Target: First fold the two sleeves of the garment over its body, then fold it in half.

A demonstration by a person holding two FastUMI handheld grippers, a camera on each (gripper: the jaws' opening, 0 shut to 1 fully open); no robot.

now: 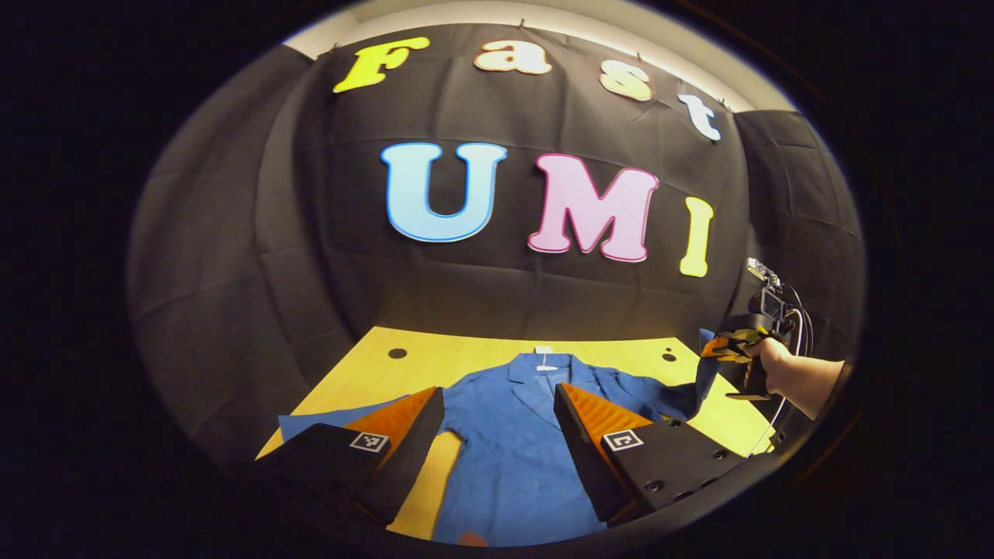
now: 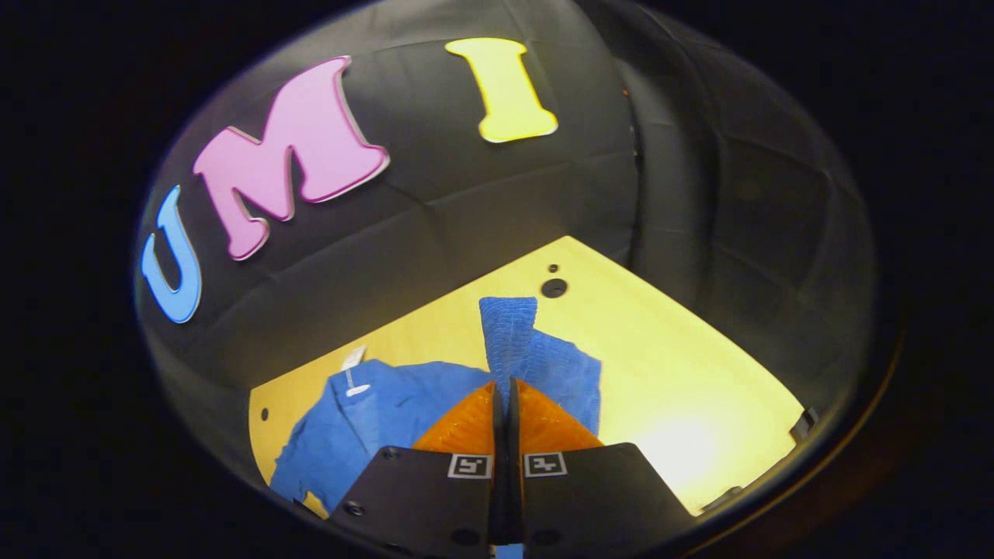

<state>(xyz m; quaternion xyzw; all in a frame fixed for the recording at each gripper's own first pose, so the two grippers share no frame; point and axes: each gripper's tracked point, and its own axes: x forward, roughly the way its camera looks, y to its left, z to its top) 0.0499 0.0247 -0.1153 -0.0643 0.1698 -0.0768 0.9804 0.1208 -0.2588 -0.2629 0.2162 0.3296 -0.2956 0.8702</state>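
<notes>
In the left gripper view, a blue collared fabric jacket (image 1: 520,435) lies flat on a yellow wooden tabletop (image 1: 450,359), its collar with a small white tag (image 1: 545,357) toward the table's far edge, close to the black cloth wall. The left gripper (image 1: 497,423) hangs above the near part of the garment with its fingers spread wide apart, touching nothing; the jacket's body shows between them. One sleeve (image 1: 318,423) lies flat toward the table's left edge, partly behind the left finger. Near the table's right edge, the right gripper (image 1: 718,347), held by a person's hand (image 1: 776,369), has the other sleeve (image 1: 695,388) lifted off the tabletop.

In the right gripper view, the right gripper (image 2: 503,392) has its fingers pressed together on that blue sleeve (image 2: 516,341), whose cuff end rises above the fingertips. The jacket's body (image 2: 365,427) lies below and to the left, collar tag visible, on the yellow tabletop (image 2: 683,373). Two dark round holes (image 2: 554,287) sit in the tabletop near its far corner.
</notes>
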